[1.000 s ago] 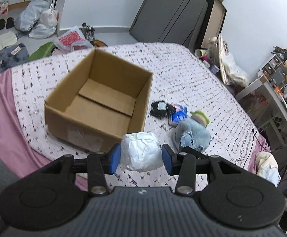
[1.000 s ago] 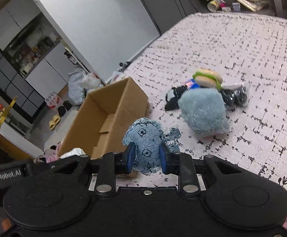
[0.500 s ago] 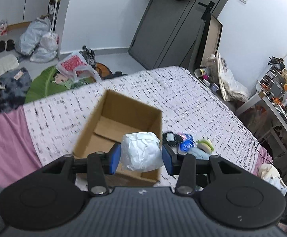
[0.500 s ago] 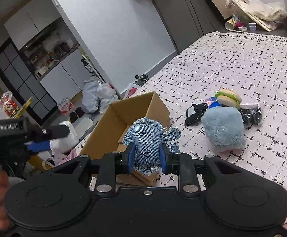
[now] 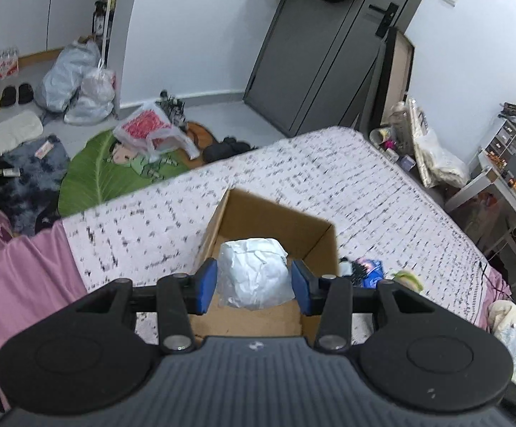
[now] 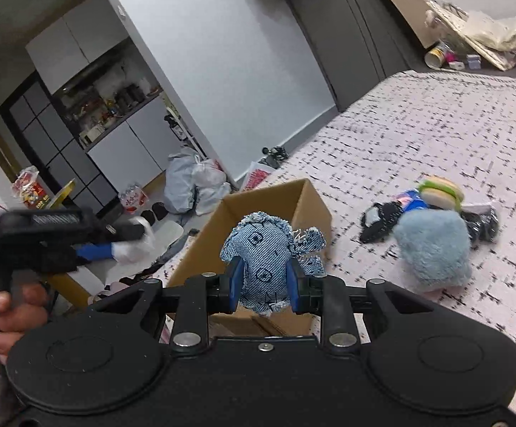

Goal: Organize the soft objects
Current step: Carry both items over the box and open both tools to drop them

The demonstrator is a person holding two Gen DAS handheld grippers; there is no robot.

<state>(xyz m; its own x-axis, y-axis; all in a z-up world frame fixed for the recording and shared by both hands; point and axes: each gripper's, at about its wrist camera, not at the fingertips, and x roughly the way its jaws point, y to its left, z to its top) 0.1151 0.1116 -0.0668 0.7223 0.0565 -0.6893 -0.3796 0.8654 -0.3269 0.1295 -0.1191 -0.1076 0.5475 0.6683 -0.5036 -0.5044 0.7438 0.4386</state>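
Observation:
My left gripper (image 5: 254, 283) is shut on a white crumpled soft bundle (image 5: 254, 272) and holds it above the open cardboard box (image 5: 314, 229) on the bed. My right gripper (image 6: 263, 286) is shut on a blue denim plush toy (image 6: 265, 249), held near the box (image 6: 311, 206). The left gripper also shows in the right wrist view (image 6: 122, 243), to the left of the box. A fluffy light-blue plush (image 6: 434, 245), a burger-shaped toy (image 6: 441, 190) and a black item (image 6: 378, 222) lie on the bed right of the box.
The bed has a white black-flecked cover (image 5: 329, 174) with a pink sheet (image 5: 19, 277) at its left edge. Bags, shoes and a green leaf mat (image 5: 97, 174) lie on the floor beyond. A desk (image 5: 499, 185) stands at the right.
Both grippers have risen and tilted up, still shut on their loads. The left gripper has moved over the box. The box now sits lower and nearer in both views.

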